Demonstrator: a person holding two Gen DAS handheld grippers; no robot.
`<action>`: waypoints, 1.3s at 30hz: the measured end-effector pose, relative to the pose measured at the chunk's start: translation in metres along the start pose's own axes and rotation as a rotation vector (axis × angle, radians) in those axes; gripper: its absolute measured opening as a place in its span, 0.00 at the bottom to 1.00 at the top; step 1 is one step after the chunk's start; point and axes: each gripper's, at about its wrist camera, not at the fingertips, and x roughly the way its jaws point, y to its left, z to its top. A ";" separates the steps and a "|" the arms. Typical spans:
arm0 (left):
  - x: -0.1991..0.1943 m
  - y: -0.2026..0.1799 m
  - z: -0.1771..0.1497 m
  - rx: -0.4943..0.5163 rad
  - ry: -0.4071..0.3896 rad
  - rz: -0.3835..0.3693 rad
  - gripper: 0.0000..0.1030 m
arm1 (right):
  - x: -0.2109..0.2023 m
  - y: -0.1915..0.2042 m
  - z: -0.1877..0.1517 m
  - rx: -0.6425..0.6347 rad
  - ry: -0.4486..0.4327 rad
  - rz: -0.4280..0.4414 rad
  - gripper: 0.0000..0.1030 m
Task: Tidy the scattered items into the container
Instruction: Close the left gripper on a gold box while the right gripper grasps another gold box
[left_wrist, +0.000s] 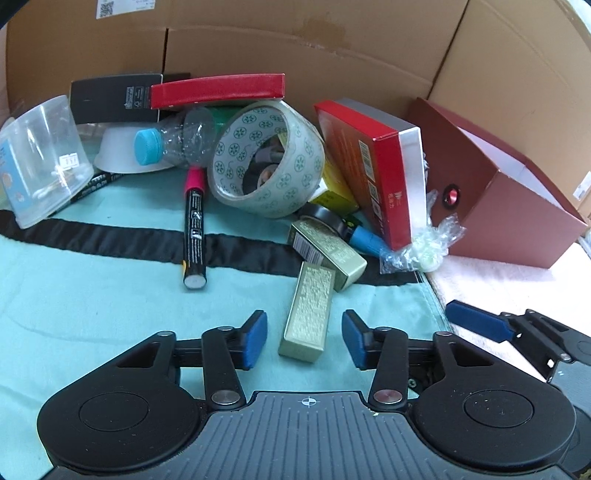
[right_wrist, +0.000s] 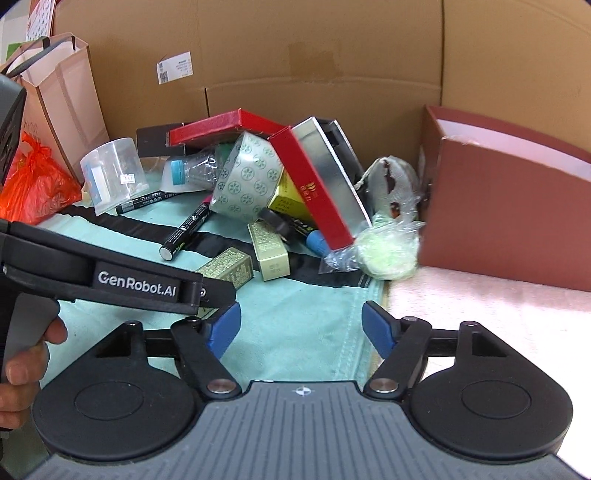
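Two small gold boxes lie on the teal cloth (left_wrist: 92, 295). One gold box (left_wrist: 308, 317) sits between the spread fingers of the left gripper (left_wrist: 304, 338), not touching the pads. Right gripper (right_wrist: 301, 328) is spread too, with nothing between. Dark red container (left_wrist: 498, 192) stands at the right, well apart.

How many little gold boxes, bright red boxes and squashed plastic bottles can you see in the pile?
Little gold boxes: 2
Bright red boxes: 2
Squashed plastic bottles: 1
Total: 5
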 end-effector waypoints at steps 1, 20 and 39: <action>0.001 0.001 0.001 -0.003 0.000 0.000 0.57 | 0.002 0.000 0.001 -0.002 0.003 0.003 0.70; 0.009 0.018 0.012 -0.018 -0.035 0.059 0.26 | 0.031 0.006 0.016 -0.056 0.018 0.033 0.58; 0.013 0.022 0.015 -0.008 -0.061 0.065 0.23 | 0.048 0.015 0.026 -0.107 0.035 0.075 0.40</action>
